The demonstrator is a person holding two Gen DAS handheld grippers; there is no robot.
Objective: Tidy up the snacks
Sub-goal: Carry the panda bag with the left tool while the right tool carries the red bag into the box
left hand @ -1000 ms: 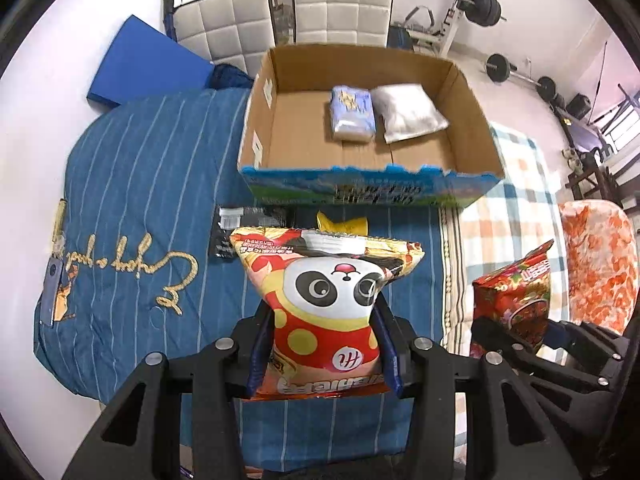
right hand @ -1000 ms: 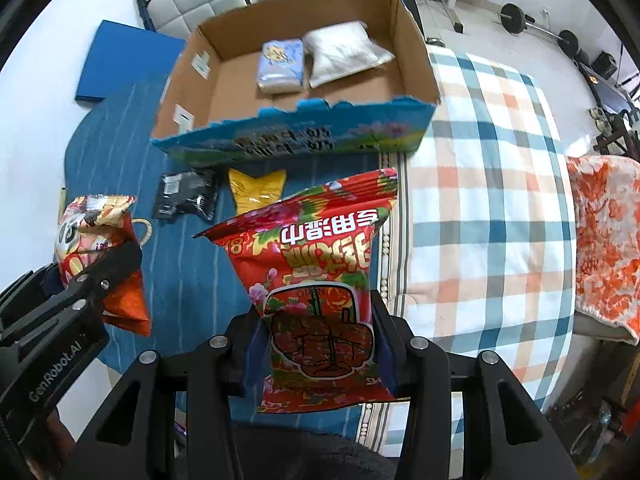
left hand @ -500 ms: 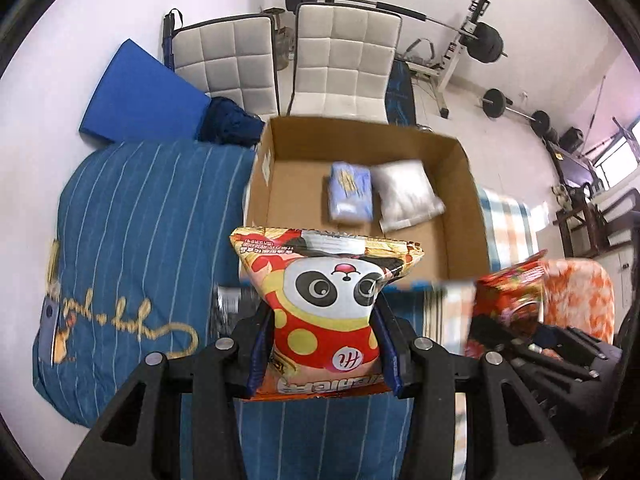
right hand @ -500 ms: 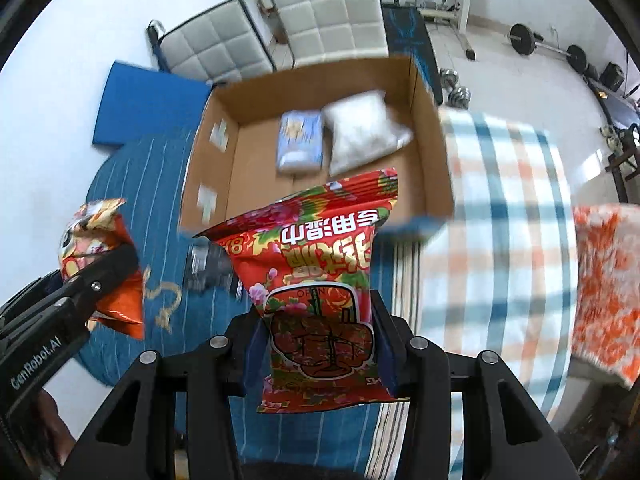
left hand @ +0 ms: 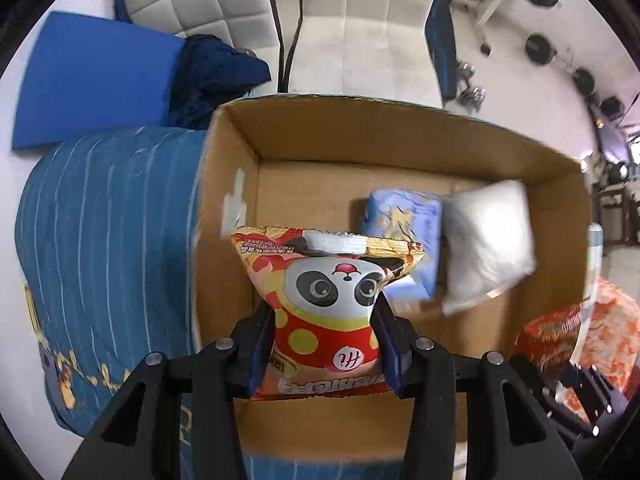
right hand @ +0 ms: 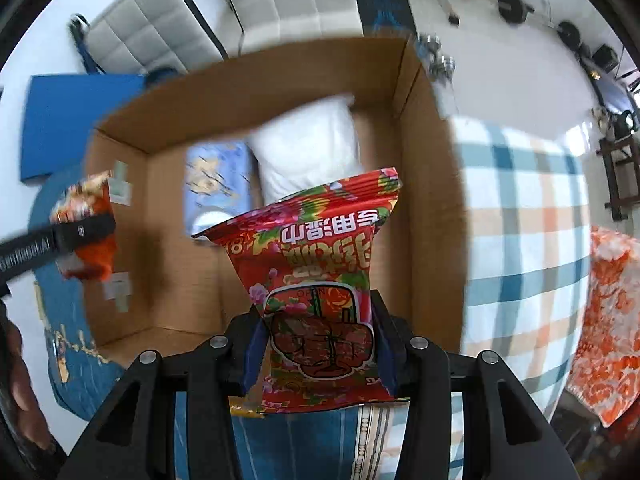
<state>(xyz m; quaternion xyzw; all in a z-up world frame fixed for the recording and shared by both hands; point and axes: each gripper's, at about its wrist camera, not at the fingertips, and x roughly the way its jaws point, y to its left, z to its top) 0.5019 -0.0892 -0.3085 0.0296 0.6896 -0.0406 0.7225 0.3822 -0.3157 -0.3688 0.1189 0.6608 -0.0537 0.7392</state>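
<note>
My left gripper (left hand: 324, 344) is shut on a panda snack bag (left hand: 326, 300), held upright over the left half of the open cardboard box (left hand: 320, 120). My right gripper (right hand: 320, 344) is shut on a red flowered snack bag (right hand: 320, 280), held over the right half of the same box (right hand: 420, 168). On the box floor lie a light blue packet (left hand: 404, 224) and a white pillow-shaped packet (left hand: 488, 240), side by side. The left gripper with its panda bag (right hand: 84, 224) shows at the left of the right wrist view; the red bag (left hand: 548, 336) shows at the right of the left wrist view.
The box rests on a bed with a blue striped blanket (left hand: 108, 240) on the left and a checked cover (right hand: 528, 216) on the right. Two white padded chairs (left hand: 360, 20), a blue mat (left hand: 92, 76) and gym weights (left hand: 540, 48) stand beyond.
Both grippers have moved forward with their bags, from over the blanket in front of the box to over the box's inside. The box now fills both views.
</note>
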